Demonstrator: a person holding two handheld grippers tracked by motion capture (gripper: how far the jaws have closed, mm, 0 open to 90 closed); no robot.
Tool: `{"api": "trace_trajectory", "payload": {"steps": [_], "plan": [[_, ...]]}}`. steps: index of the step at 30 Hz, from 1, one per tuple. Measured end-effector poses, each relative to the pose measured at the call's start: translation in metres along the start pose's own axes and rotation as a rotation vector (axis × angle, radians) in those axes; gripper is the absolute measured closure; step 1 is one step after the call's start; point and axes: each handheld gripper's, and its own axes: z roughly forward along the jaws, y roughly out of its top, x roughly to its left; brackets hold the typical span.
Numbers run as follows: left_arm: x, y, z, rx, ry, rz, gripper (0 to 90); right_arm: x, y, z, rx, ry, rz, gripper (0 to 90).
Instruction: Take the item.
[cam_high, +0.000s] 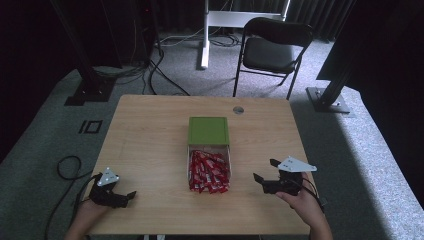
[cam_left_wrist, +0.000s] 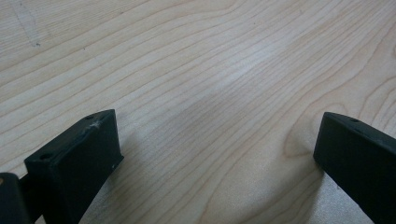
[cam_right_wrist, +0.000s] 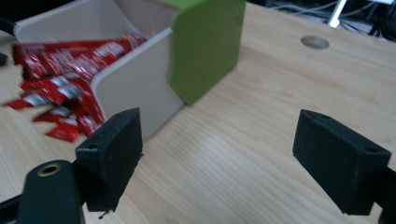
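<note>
A white box (cam_high: 229, 159) sits at the middle of the wooden table (cam_high: 150, 135), its green lid (cam_high: 208, 131) covering the far half. Red packets (cam_high: 208, 172) fill the near half, and some lie on the table at its near end. My left gripper (cam_high: 127, 196) rests open near the front left edge over bare wood (cam_left_wrist: 215, 70), jaws wide apart with nothing between them. My right gripper (cam_high: 265, 170) is open to the right of the box. In the right gripper view the gripper (cam_right_wrist: 219, 149) faces the box wall (cam_right_wrist: 135, 79), the green lid (cam_right_wrist: 205, 46) and the packets (cam_right_wrist: 60, 79).
A round cable hole (cam_high: 238, 110) lies in the table beyond the lid, also seen as the hole (cam_right_wrist: 314, 42) in the right gripper view. A black folding chair (cam_high: 272, 50) stands behind the table. Cables trail on the carpet at the left (cam_high: 67, 167).
</note>
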Motion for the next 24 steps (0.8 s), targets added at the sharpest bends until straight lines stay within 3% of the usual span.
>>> {"api": "trace_trajectory", "payload": {"steps": [24], "plan": [[0.0,0.0,0.0,-0.001,0.0,-0.001,1.4,0.036,0.044,0.024,-0.058,0.088,-0.051,15.6]]}}
